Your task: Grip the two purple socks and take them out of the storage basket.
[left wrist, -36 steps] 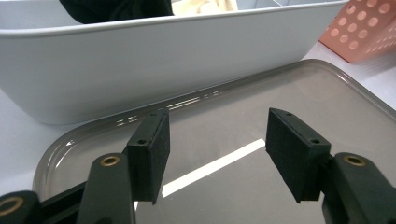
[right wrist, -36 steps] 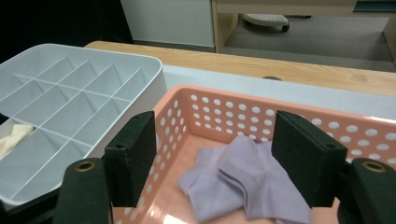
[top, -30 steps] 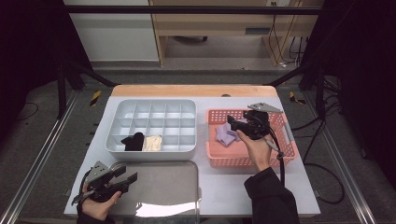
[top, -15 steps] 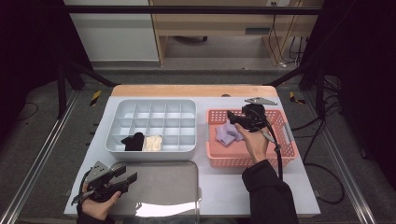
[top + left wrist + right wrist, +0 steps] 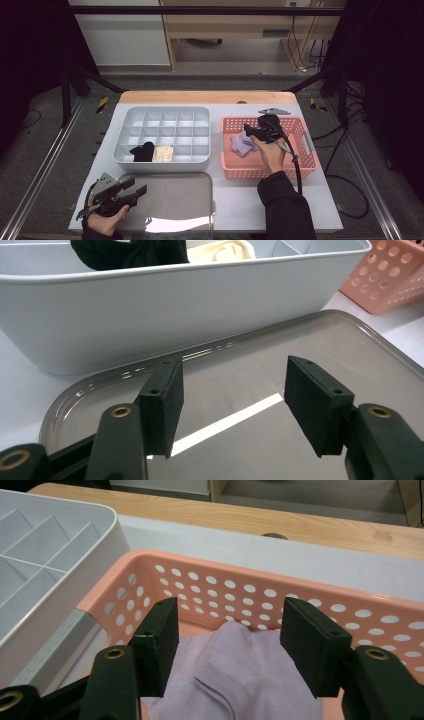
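A person works at a white table (image 5: 320, 210) with a pale wooden strip along its far edge, set on a grey floor between dark metal rails, with a wooden bench and loose cables in the dim room beyond. Nearest the camera, a shiny metal tray (image 5: 170, 200) lies at the table's front edge, its near side cut off by the frame. The left gripper (image 5: 135, 192) rests low at the tray's left end, held in the person's left hand (image 5: 105, 220); its jaws stand wide apart over the tray's surface and hold nothing. Just behind the tray sits a grey divided bin (image 5: 162, 135), with a black cloth (image 5: 142, 151) and a cream cloth (image 5: 163, 153) in neighbouring front compartments; in the left gripper view only the tops of both show above the bin's wall. To the right, near the bin, stands a pink perforated basket (image 5: 305, 145). The right gripper (image 5: 248, 133) hovers inside it, its jaws spread wide on either side of a lilac sock (image 5: 240, 675) lying on the basket floor toward its left side. Whether the pads touch the sock cannot be made out. The sock's near part is hidden behind the jaws in the right gripper view.
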`<action>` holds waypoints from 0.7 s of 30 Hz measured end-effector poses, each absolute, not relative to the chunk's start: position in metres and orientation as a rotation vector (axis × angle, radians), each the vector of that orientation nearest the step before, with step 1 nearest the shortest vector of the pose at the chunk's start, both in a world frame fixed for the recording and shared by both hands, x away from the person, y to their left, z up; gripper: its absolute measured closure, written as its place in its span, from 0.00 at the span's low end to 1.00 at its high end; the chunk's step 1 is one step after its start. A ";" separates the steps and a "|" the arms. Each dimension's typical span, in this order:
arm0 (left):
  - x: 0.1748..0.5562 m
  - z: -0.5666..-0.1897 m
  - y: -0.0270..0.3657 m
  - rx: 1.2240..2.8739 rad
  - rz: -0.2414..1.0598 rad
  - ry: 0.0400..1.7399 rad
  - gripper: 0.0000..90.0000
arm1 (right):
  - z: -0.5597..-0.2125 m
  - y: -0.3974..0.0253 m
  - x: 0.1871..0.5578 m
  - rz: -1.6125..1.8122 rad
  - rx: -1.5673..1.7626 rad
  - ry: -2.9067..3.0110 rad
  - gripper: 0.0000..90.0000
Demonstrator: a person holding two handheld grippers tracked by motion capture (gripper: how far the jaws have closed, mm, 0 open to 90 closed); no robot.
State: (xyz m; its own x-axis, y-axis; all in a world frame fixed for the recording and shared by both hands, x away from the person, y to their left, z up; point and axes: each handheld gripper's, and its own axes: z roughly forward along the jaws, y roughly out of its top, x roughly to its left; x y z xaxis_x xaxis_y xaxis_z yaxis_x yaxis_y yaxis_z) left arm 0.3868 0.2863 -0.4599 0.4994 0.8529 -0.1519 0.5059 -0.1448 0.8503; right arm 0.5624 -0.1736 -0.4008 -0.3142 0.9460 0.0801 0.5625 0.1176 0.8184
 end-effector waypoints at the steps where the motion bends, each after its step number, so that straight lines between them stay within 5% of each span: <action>1: 0.387 -0.460 0.286 1.802 0.463 1.140 0.45 | -0.402 -0.175 0.563 1.074 1.462 1.937 0.46; 21: 0.387 -0.459 0.287 1.797 0.467 1.136 0.44 | -0.432 -0.194 0.576 0.930 1.577 1.937 0.48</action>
